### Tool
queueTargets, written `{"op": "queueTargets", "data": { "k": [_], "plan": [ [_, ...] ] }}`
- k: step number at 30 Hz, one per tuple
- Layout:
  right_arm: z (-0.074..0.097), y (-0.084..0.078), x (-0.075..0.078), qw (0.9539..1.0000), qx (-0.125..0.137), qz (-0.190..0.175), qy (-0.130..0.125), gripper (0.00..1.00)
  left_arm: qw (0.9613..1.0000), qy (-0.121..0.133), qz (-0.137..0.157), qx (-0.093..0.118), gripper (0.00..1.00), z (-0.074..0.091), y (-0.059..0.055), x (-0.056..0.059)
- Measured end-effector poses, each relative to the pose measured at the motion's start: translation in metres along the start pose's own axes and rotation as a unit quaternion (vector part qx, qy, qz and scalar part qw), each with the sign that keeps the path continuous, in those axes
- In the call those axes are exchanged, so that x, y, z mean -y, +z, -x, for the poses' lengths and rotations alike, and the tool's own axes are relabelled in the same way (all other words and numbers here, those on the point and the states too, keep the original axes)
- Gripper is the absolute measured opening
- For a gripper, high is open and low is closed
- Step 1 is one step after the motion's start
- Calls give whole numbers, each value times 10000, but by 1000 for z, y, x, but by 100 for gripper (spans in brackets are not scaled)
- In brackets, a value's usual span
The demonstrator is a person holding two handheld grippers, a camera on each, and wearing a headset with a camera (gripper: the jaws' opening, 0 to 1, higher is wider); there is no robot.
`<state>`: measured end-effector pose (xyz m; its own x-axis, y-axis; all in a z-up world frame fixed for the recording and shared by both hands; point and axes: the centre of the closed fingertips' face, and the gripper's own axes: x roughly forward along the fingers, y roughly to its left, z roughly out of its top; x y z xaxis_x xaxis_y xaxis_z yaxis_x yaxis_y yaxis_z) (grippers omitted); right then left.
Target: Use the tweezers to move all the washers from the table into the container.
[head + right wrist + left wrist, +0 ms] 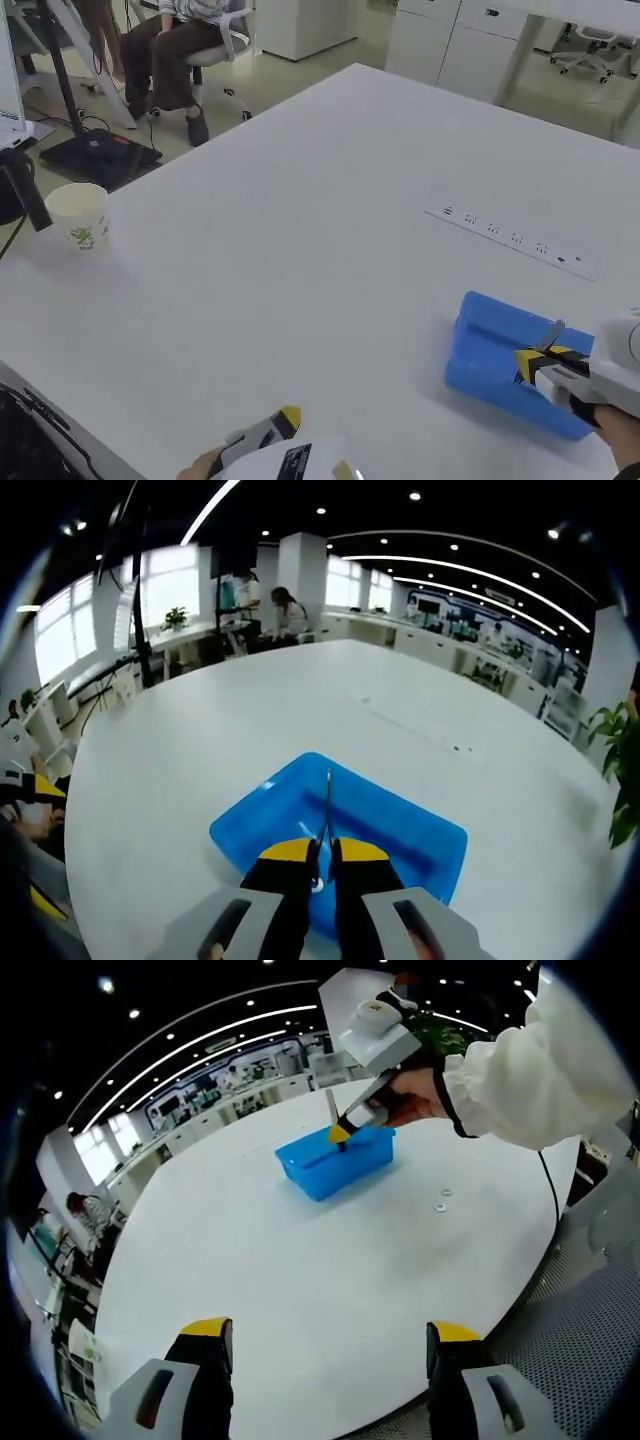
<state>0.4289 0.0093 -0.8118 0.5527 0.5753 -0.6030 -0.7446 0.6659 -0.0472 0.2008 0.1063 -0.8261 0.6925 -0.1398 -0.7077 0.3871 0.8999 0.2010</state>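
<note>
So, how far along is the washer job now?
Done: I cannot tell what already lies inside the blue container. In hand: the right gripper holds the tweezers, tips over that container. Left: washers lie on the table beside it.

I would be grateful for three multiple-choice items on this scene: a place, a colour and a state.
1. Where do the tweezers point?
A. Into the container
B. At a paper cup
C. At a chair

2. What colour is the container?
A. Red
B. Blue
C. Green

3. How is the left claw?
A. Shut on tweezers
B. Shut, empty
C. Open, empty

Answers: 1 A, their tips sit over its floor in the right gripper view; 2 B, its walls and floor are blue; 3 C, its jaws stand apart with nothing between.
</note>
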Motion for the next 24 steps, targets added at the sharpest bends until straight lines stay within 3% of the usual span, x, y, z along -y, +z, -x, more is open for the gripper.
{"op": "queueTargets", "data": {
  "k": [7, 24],
  "plan": [
    [20, 15, -1, 9993, 310, -216, -24, 4, 10000, -11, -26, 18, 80, 0, 1, 1],
    [43, 0, -1, 9979, 384, -509, -141, 3, 10000, 20, -59, 23, 80, -1, 1, -1]
  ]
}}
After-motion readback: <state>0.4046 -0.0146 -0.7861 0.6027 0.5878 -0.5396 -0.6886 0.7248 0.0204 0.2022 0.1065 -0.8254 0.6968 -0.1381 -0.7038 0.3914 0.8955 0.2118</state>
